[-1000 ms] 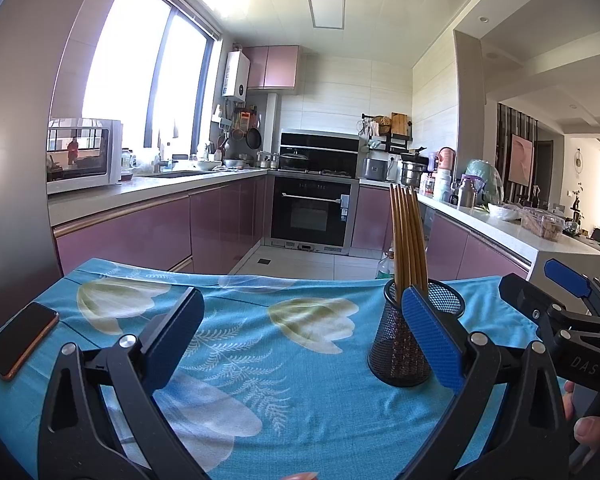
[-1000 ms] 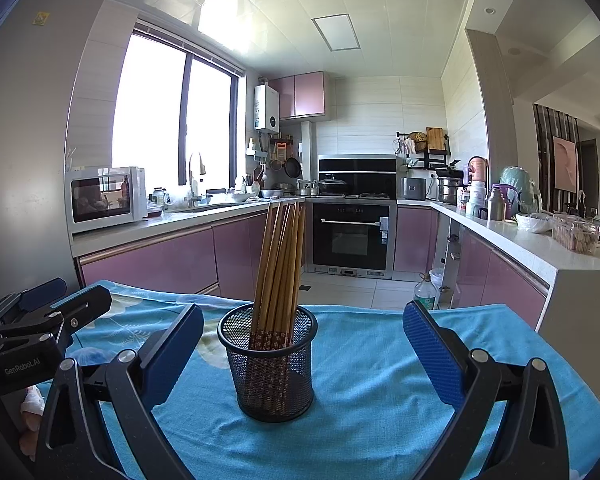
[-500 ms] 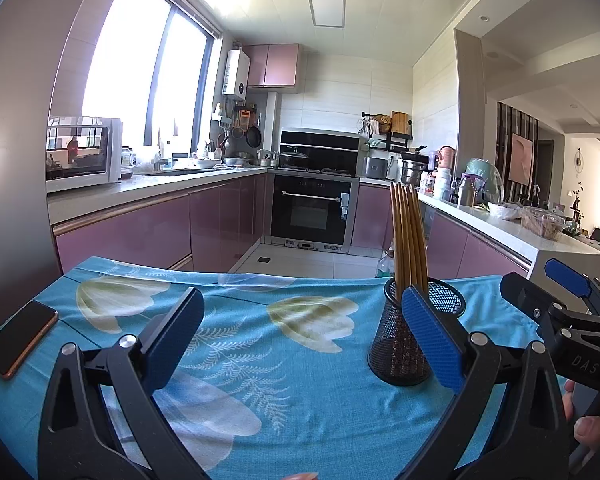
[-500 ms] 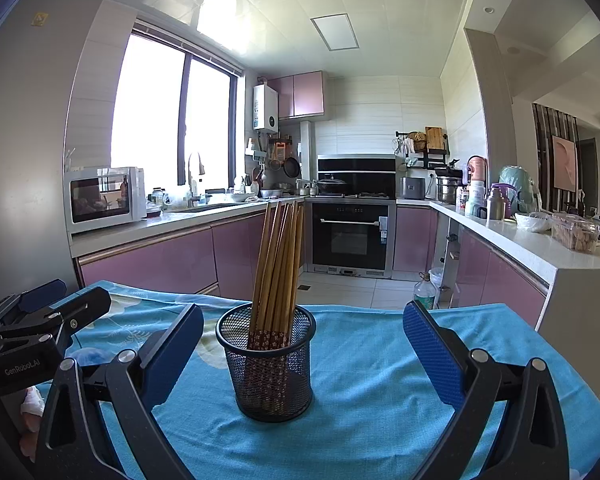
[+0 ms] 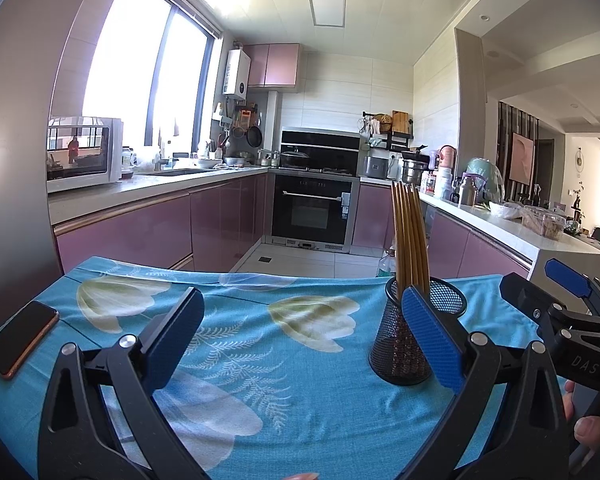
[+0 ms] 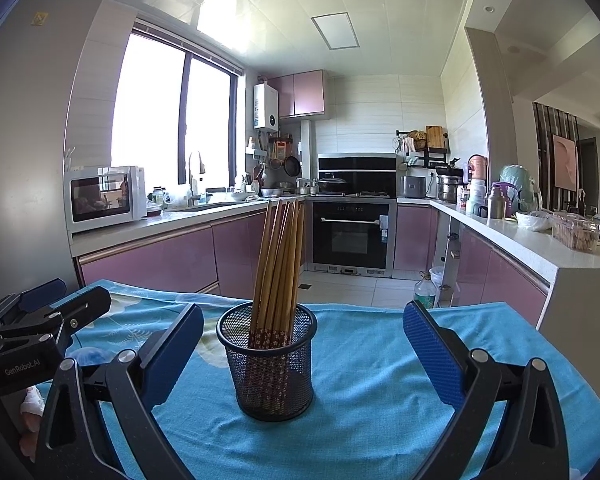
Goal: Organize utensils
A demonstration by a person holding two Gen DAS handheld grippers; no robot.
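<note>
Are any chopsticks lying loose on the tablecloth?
No, all the chopsticks stand bundled in the mesh holder; the tablecloth shows none.

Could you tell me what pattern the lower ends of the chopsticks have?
Dark red with small pale flowers, clearest in the right wrist view.

Left gripper (image 5: pixel 302 338) and right gripper (image 6: pixel 302 350), jaws spread wide and empty, level above the tablecloth (image 6: pixel 380 364), side by side, right one facing the mesh holder (image 6: pixel 269 364).
</note>
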